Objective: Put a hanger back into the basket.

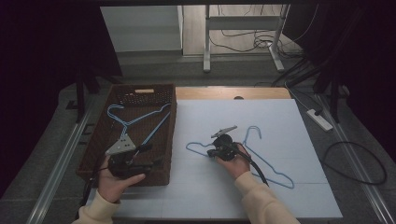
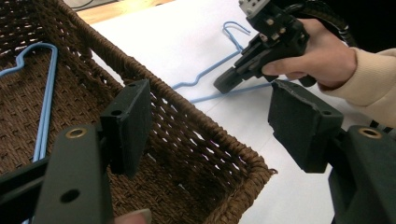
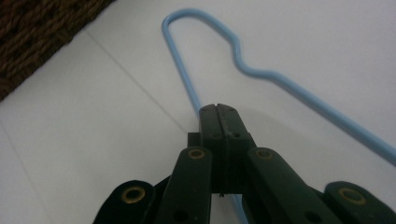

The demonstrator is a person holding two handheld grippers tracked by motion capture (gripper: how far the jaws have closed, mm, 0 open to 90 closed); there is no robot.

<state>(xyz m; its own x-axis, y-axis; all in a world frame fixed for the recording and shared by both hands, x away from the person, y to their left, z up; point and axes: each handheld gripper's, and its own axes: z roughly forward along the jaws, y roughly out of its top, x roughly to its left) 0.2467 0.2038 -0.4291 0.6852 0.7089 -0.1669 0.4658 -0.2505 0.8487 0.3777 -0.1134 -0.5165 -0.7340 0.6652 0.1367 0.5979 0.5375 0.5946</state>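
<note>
High view looks down on a white table point(image 1: 280, 121) with a brown woven basket point(image 1: 95, 140) at its left side. A light blue wire hanger point(image 1: 268, 163) lies flat on the white surface to the right of the basket, its hook pointing toward the far edge. More blue hangers point(image 1: 140, 119) rest inside the basket.

The right gripper point(image 1: 215, 151) is held low over the left end of the loose hanger, in the person's right hand point(image 1: 236, 163). In the right gripper view its fingers point(image 3: 219, 119) are pressed together with the blue wire point(image 3: 180, 60) running straight into their tips; the wire seems to be pinched between them, though the contact itself is hidden by the pads. The hanger's bent shoulder curves away just beyond.

The left gripper point(image 1: 154, 156) sits over the near right corner of the basket, held by the left hand point(image 1: 114, 179). In the left gripper view its fingers point(image 2: 128, 123) stand wide apart with nothing between them, above the basket's rim point(image 2: 205, 135), and the right gripper point(image 2: 224, 84) shows farther off on the hanger point(image 2: 210, 70).
</note>
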